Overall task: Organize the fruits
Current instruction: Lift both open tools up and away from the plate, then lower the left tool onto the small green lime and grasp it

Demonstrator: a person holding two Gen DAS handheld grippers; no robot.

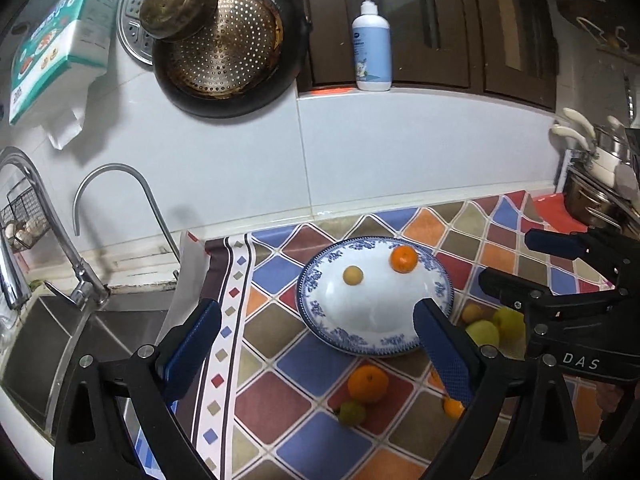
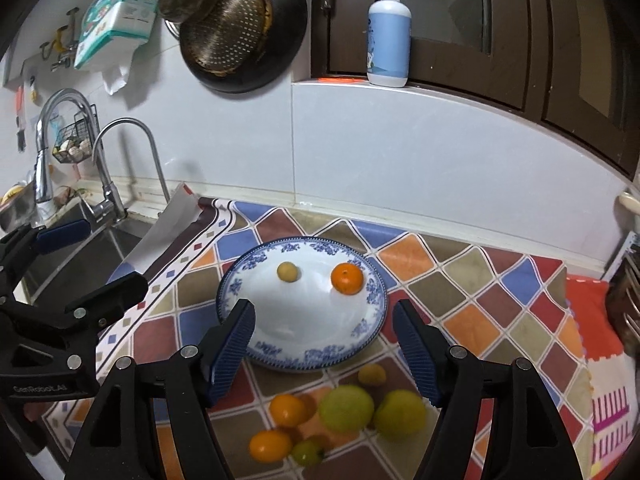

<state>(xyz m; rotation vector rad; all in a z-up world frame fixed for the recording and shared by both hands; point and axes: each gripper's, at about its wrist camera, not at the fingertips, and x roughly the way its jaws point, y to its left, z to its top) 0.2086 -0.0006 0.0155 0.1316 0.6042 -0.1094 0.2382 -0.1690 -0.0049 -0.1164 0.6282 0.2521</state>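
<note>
At centre frame in both views we see the plate (image 1: 374, 320) (image 2: 302, 344) on the chequered cloth (image 1: 320, 448) (image 2: 480, 312); on it lie a small yellow fruit (image 1: 353, 275) (image 2: 287, 271) and an orange (image 1: 404, 259) (image 2: 347, 278), well apart from each other, both toward the plate's upper rim.

Below the plate in the right view we see the loose fruit on the cloth: a small yellow one (image 2: 372, 374) just beside the rim; two green apples (image 2: 346, 408) (image 2: 400, 414) side by side; two more oranges (image 2: 288, 411) (image 2: 270, 445) to their left; a small green fruit (image 2: 307, 453) at the bottom, between the lower orange and the apples. The left view shows some of this loose fruit too, partly hidden behind our own finger.

Our left gripper (image 1: 318, 356) (image 2: 86, 254) hangs above the cloth with its jaws wide apart and nothing between them; one pad sits low left over the cloth's border, the other overlaps the plate's lower right rim in the picture. Our right gripper (image 2: 326, 354) (image 1: 520, 258) is likewise spread wide and empty, its pads framing the plate's lower edge.

Upper left, a dark pan (image 1: 228, 48) (image 2: 244, 24) hangs on the wall; a pump bottle (image 1: 372, 48) (image 2: 389, 32) stands on the ledge; a tap (image 1: 120, 208) (image 2: 128, 152) curves over the sink (image 1: 60, 340) at left.
</note>
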